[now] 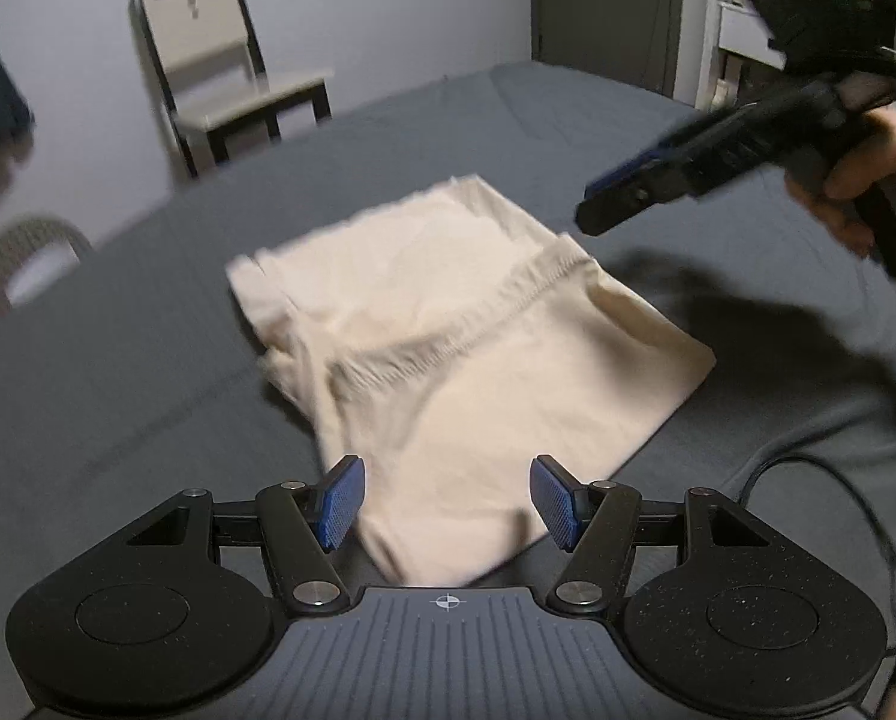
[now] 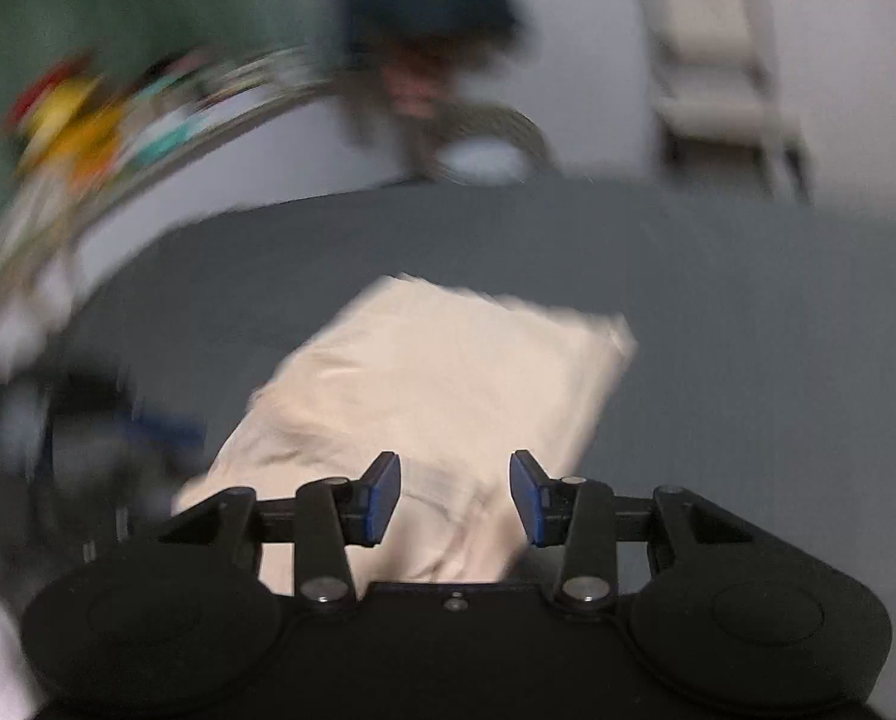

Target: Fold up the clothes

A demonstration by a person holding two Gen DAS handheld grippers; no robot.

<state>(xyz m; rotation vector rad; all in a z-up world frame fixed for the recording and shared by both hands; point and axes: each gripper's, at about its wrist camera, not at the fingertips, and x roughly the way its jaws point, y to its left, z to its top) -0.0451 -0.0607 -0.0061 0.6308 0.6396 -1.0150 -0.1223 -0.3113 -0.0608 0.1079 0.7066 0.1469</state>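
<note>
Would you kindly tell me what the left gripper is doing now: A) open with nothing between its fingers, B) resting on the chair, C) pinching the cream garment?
A: the left gripper has its fingers spread apart above the cream garment, gripping nothing.

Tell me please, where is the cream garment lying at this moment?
The folded cream garment lies on the grey bed sheet, centre of both wrist views, just ahead of the open left gripper, with the right gripper above its far right corner.
</note>
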